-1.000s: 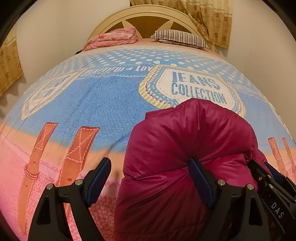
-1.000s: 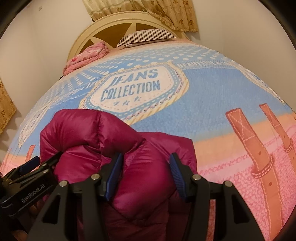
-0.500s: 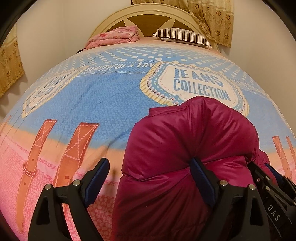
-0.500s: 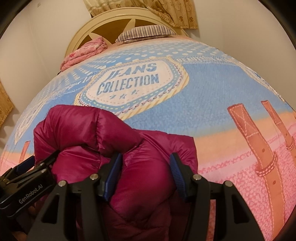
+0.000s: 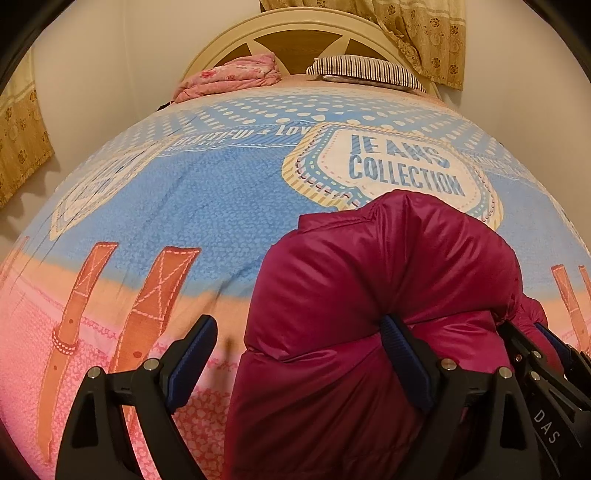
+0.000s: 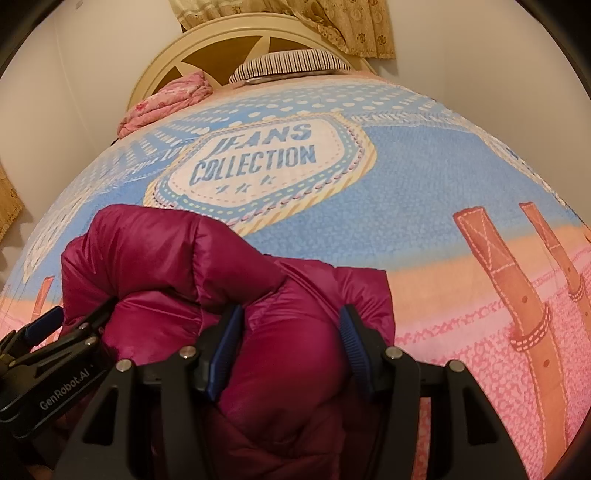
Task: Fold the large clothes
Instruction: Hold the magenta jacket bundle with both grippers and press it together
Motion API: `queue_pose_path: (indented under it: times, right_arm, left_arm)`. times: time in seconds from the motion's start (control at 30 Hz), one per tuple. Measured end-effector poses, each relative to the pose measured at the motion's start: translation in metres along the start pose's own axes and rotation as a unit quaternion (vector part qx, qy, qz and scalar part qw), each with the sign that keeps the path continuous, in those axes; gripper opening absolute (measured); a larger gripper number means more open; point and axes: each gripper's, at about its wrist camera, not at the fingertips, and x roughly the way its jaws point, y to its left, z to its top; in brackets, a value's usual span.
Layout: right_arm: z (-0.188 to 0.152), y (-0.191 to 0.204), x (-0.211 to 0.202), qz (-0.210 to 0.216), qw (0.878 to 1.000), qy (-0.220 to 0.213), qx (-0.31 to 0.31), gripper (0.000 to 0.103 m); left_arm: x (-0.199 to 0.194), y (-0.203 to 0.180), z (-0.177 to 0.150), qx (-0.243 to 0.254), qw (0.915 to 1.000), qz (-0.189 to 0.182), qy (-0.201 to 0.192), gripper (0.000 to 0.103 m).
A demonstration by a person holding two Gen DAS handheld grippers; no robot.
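Right now, jacket [image 6: 284,362] sits inside right gripper [image 6: 290,350].

Setting: a home bedroom. A bed [image 5: 221,206] is filling the view, wearing a printed blue and pink cover. A striped pillow [image 5: 365,70] and folded pink bedding [image 5: 229,75] are lying against a cream arched headboard [image 5: 229,44]. Patterned curtains [image 5: 424,33] are hanging beside plain walls.
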Motion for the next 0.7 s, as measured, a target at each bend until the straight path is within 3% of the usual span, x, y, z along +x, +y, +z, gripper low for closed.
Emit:
queue_pose_path:
  times: [0.53, 0.57, 0.63, 0.7]
  right_arm:
    - [0.0, 0.002, 0.0, -0.001, 1.0, 0.004, -0.006, 0.059]
    - [0.001, 0.001, -0.003, 0.0, 1.0, 0.008, -0.011, 0.061]
    - [0.0, -0.002, -0.017, -0.004, 1.0, 0.004, -0.009, 0.076]
    - [-0.005, -0.007, -0.039, -0.001, 1.0, -0.009, -0.001, 0.08]
  left_arm:
    - [-0.008, 0.003, 0.002, 0.009, 0.9999, 0.006, 0.01, 0.092]
    - [-0.016, 0.007, 0.001, 0.014, 0.9998, 0.004, 0.011, 0.092]
    - [-0.036, 0.016, -0.005, 0.029, 0.9996, -0.002, 0.003, 0.092]
    - [-0.055, 0.026, -0.015, 0.043, 0.9991, 0.001, -0.004, 0.092]
